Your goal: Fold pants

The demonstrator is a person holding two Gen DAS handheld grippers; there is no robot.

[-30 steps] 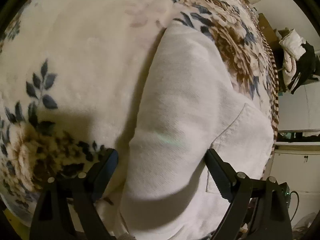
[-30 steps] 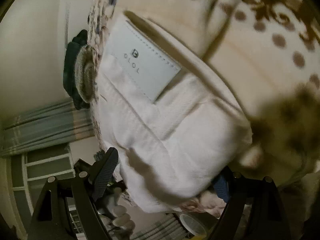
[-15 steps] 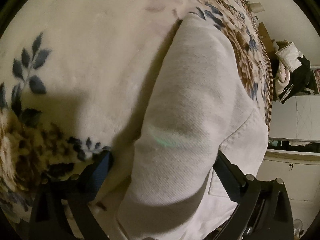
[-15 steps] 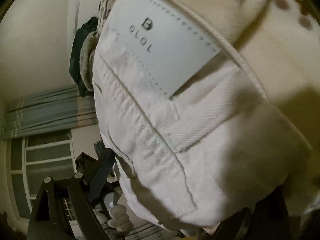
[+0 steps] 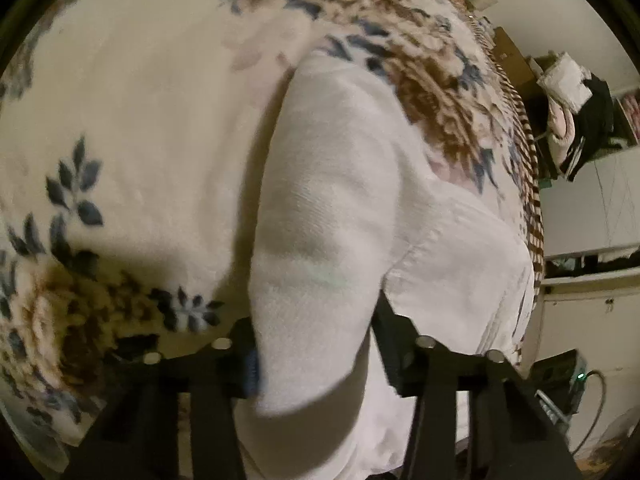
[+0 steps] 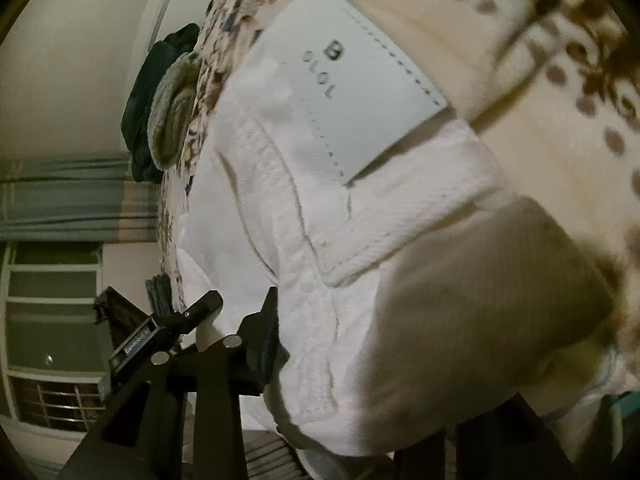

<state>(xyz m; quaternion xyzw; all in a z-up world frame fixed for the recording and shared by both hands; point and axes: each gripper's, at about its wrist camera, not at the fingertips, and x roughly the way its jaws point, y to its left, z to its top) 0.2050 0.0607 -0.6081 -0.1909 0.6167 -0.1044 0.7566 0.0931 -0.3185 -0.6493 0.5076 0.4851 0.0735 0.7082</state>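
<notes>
Left wrist view: the pants point(image 5: 332, 208) are lying on a floral blanket point(image 5: 132, 128), a thick folded bundle of white fabric running away from the camera. The left gripper point(image 5: 316, 344) has just been closing, and its jaws are now clamped on the near fold, fabric bulging between them.

Right wrist view: the waistband end with its label point(image 6: 352, 80) is seen close up. The right gripper point(image 6: 360, 364) has also just been closing; only the left finger point(image 6: 268, 336) is shown against the cloth, the other is hidden, but a pinch on the bundle is likely.

Risk, probably: only outer layers get caught in such a thick wad, so inner layers could slide out when lifted, and the fold gets lopsided.
</notes>
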